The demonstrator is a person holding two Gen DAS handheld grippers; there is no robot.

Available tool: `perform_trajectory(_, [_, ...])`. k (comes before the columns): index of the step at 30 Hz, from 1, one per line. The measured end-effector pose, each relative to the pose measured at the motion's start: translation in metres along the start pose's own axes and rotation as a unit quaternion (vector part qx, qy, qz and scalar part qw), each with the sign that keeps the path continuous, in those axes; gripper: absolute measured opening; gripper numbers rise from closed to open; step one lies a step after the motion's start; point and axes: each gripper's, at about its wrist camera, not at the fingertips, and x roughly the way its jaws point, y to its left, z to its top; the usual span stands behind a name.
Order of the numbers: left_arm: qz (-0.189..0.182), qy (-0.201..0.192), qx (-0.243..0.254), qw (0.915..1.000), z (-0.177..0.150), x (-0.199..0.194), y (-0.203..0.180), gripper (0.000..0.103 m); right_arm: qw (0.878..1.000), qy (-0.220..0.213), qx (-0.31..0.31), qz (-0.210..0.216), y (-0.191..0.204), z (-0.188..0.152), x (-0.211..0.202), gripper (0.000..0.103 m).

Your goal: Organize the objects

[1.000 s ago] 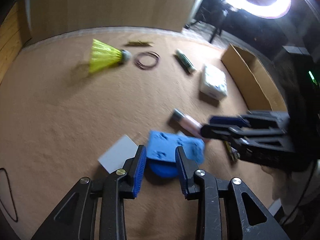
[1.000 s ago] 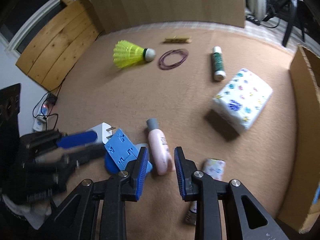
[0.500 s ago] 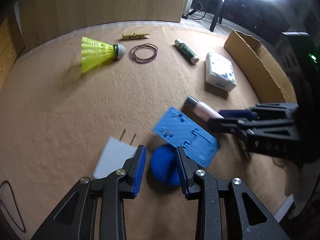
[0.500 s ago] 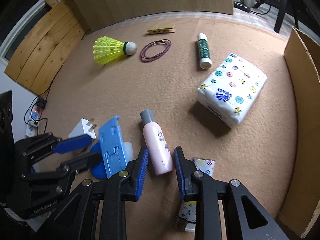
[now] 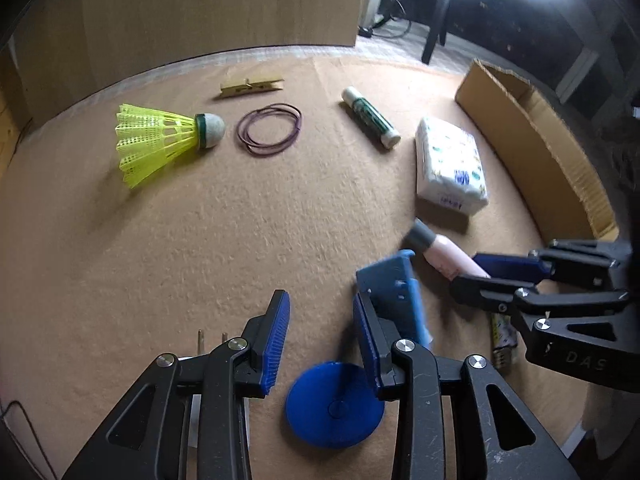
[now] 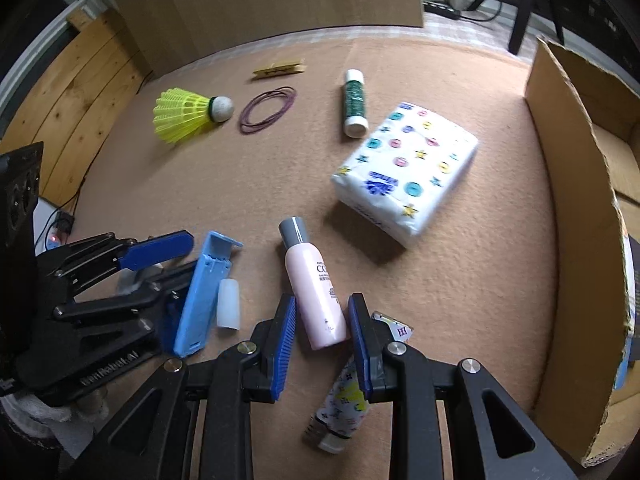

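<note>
Clutter all over a brown felt table [image 6: 460,280]. Right gripper [image 6: 322,334] down low with fingers open, straddling the bottom end of a pink bottle [image 6: 314,286] lying flat, grey cap pointing away; pads on either side, can't tell if touching. Patterned tube [image 6: 344,404] lying just under the right finger. Left gripper [image 5: 320,340] also spread open, nothing between the fingers, hovering above a dark blue disc [image 5: 334,404]. Light blue plastic stand [image 6: 202,296] tipped up on edge right beside the left gripper's right finger, with a small translucent cap [image 6: 229,303] next to it. White plug [image 5: 212,340] half hidden under the left gripper, only prongs poking out. Further back: yellow shuttlecock [image 6: 188,114], purple rubber bands [image 6: 269,109] just beside it, wooden clothespin [image 6: 279,68] behind those, green glue stick [image 6: 355,104], tissue pack [image 6: 408,172] near the bottle. Cardboard box [image 6: 576,184] along the right edge of the table.
</note>
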Motion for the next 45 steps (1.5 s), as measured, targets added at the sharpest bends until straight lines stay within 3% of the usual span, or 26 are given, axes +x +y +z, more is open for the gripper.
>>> perform_trajectory(9, [0.014, -0.014, -0.029, 0.9994, -0.01, -0.03, 0.034, 0.037, 1.0, -0.018, 0.007, 0.003, -0.003, -0.001, -0.012, 0.024])
perform_trajectory(12, [0.011, -0.016, -0.028, 0.9994, -0.019, -0.037, 0.036, 0.038, 0.999, -0.026, 0.011, 0.038, -0.001, -0.003, -0.02, 0.024])
perform_trajectory(14, [0.003, -0.016, -0.026, 0.9995, -0.025, -0.04, 0.034, 0.039, 0.996, -0.012, 0.025, 0.084, 0.002, -0.004, -0.019, 0.024])
perform_trajectory(21, [-0.017, -0.015, -0.006, 0.9997, -0.043, -0.051, 0.014, 0.039, 0.992, 0.019, 0.06, 0.113, 0.0, -0.006, -0.004, 0.024])
perform_trajectory(31, [-0.035, 0.008, 0.008, 0.9993, -0.058, -0.048, 0.001, 0.039, 0.989, 0.047, 0.051, 0.133, 0.012, -0.008, 0.007, 0.024])
perform_trajectory(39, [-0.031, 0.011, -0.002, 0.9994, -0.062, -0.047, 0.009, 0.039, 0.986, 0.028, 0.027, 0.162, 0.045, 0.019, 0.005, 0.026])
perform_trajectory(45, [-0.03, 0.009, -0.005, 0.9995, -0.064, -0.049, 0.009, 0.039, 0.983, 0.039, 0.019, 0.176, 0.059, 0.033, 0.014, 0.026])
